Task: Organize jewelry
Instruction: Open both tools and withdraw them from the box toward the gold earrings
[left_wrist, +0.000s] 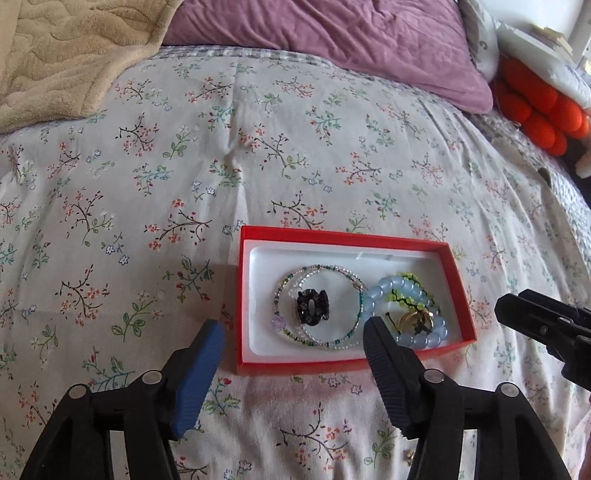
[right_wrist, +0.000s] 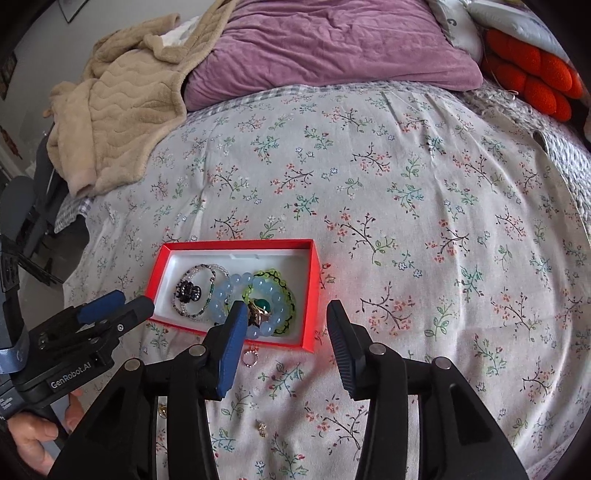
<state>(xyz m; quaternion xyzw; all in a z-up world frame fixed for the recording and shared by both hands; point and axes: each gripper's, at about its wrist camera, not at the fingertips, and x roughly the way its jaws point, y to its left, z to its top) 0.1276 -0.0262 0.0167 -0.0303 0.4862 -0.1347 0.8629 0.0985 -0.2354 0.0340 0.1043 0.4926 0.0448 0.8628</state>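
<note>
A red box (left_wrist: 242, 295) with a white lining lies on the floral bedspread; it also shows in the right wrist view (right_wrist: 312, 295). In it lie thin beaded bracelets (left_wrist: 317, 273), a black hair clip (left_wrist: 312, 307), a pale blue bead bracelet (left_wrist: 424, 338), a green bead bracelet (left_wrist: 406, 280) and a gold ring with a green stone (right_wrist: 264, 308). My left gripper (left_wrist: 295, 328) is open and empty above the box's near edge. My right gripper (right_wrist: 286, 310) is open and empty over the box's right end. A small ring (right_wrist: 250, 358) and small gold pieces (right_wrist: 262, 427) lie on the bedspread in front of the box.
A purple pillow (right_wrist: 332, 48) and a beige blanket (right_wrist: 122, 110) lie at the head of the bed. An orange plush thing (right_wrist: 535, 77) sits at the far right. Another small gold piece (right_wrist: 161, 410) lies near the left gripper body.
</note>
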